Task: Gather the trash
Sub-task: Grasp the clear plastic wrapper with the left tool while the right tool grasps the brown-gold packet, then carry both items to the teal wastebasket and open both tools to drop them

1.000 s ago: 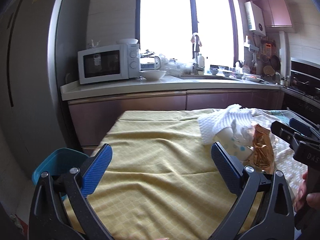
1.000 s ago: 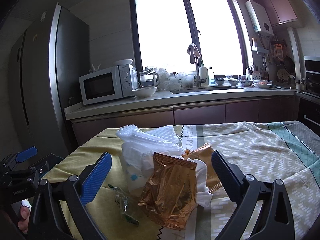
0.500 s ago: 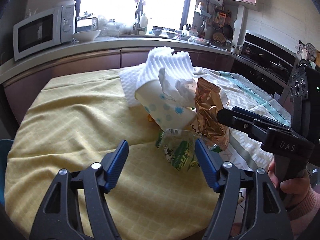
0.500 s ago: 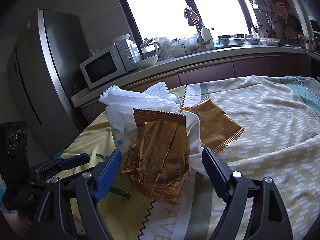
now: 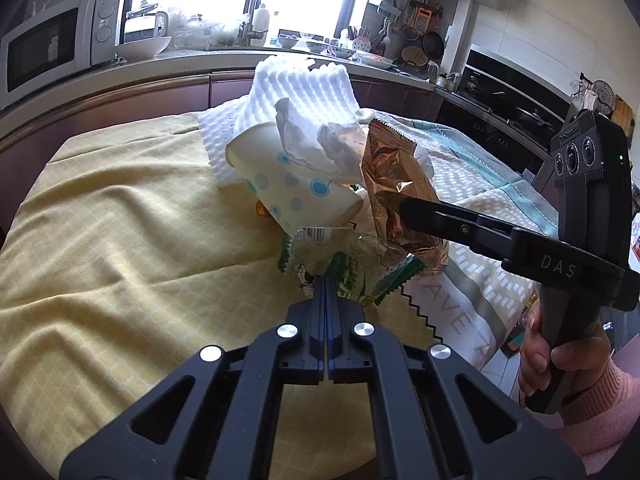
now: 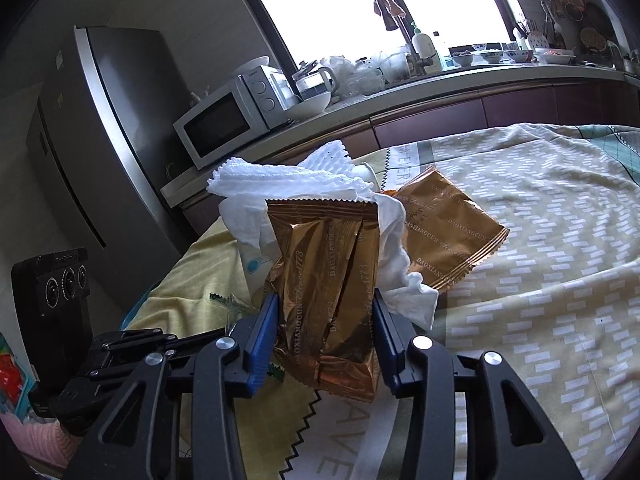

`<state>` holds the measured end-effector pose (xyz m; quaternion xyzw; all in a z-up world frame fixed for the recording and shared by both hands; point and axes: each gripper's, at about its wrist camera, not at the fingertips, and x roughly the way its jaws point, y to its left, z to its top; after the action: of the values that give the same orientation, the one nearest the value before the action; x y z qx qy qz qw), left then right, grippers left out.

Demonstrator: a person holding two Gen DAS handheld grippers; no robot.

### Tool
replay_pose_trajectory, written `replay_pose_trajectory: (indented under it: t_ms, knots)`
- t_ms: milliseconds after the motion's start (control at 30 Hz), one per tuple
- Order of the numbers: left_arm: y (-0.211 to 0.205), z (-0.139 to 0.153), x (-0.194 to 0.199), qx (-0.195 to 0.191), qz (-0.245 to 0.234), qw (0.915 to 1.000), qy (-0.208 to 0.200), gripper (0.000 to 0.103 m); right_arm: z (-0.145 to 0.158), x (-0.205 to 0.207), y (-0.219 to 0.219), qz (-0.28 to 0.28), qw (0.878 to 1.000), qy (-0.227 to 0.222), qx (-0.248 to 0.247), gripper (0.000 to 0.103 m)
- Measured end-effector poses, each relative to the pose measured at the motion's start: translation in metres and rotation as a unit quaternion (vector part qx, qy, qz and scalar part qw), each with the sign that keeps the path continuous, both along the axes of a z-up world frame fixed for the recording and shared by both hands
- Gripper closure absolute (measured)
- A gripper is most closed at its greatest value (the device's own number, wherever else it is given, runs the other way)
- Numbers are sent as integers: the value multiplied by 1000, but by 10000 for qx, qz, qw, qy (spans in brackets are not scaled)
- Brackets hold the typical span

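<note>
The left gripper (image 5: 326,280) is pinching the green wrapper (image 5: 352,264); the right gripper (image 6: 324,332) is closing around the gold bag (image 6: 332,280).

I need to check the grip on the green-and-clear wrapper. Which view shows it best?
The left wrist view: the green-and-clear wrapper lies straight ahead, its near edge pinched in the shut left gripper. The right wrist view shows only a green zigzag edge of it, left of the gold wrapper that mostly hides it.
</note>
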<state>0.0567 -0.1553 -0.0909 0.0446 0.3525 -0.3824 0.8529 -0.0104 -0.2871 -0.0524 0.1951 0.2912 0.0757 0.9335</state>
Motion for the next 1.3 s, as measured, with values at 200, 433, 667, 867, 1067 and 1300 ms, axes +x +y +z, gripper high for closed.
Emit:
replay_pose_trajectory:
  t_ms: [200,433,667,867,1067,1300]
  knots:
    - [31,18,-3,-207,133,9997,-69,102,16,-7,6,235,9996,-166,-20,61]
    - [50,25,-8,-314,45,9995,-50,70,15,-3,16,231,9996,-7,-169,61]
    - [35,18,-18,-311,-230,9992,-28,58,8,2,26,322,9993,105,-141,61]
    - [47,8,-3,-427,-25,9984,358,96,5,3,29,326,9992,159,-190,61]
    - [78,15,-4,-472,245,9985,147,97,14,4,38,408,9987,32,-318,61]
    - [135,34,-11,-421,810,9957,-175,97,31,9,72,949,9941,-191,-484,61]
